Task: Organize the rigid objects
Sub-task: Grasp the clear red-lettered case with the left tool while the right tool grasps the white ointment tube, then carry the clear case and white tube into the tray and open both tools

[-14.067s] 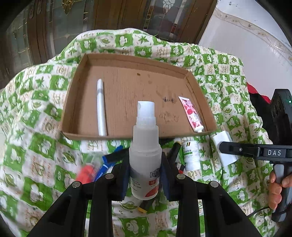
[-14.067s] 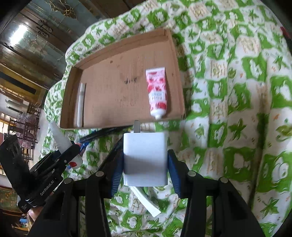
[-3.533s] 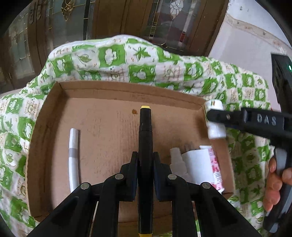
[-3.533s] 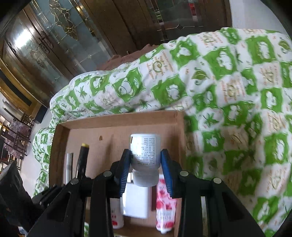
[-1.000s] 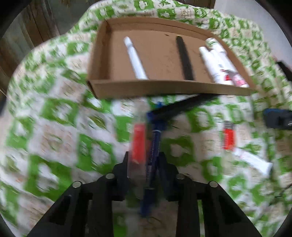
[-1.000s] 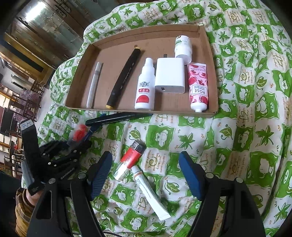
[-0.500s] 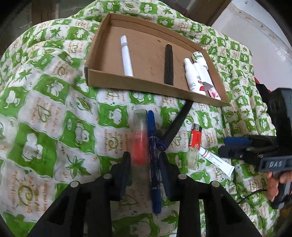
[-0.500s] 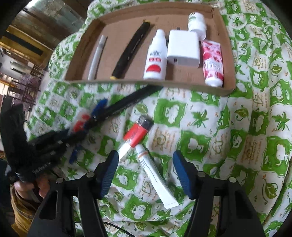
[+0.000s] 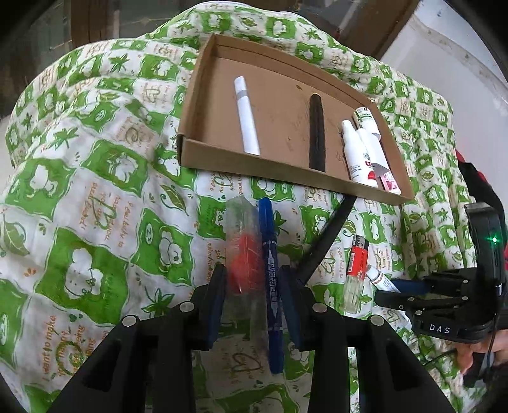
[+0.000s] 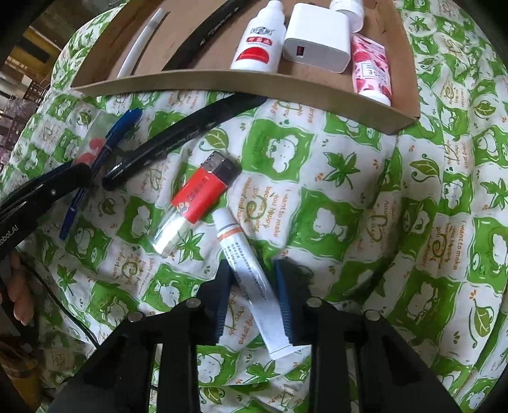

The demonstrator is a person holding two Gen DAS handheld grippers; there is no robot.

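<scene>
A cardboard tray (image 9: 206,155) holds a white pen (image 9: 247,120), a black marker (image 9: 317,133), a spray bottle (image 10: 258,39), a white charger (image 10: 317,38) and a pink tube (image 10: 371,68). My left gripper (image 9: 252,276) is open around a clear case with a red part (image 9: 243,251) and a blue pen (image 9: 270,270) on the green cloth. My right gripper (image 10: 252,279) is open around a white ointment tube (image 10: 250,279). A red lighter (image 10: 197,193) and a long black marker (image 10: 181,139) lie between them.
The green-and-white patterned cloth (image 10: 412,206) covers a rounded surface that drops away on all sides. Wooden doors (image 9: 95,19) stand behind it and a white wall (image 9: 460,47) is at the right.
Both grippers have lowered towards the cloth. The left now straddles the clear case and blue pen; the right now straddles the ointment tube, with its fingers closer together.
</scene>
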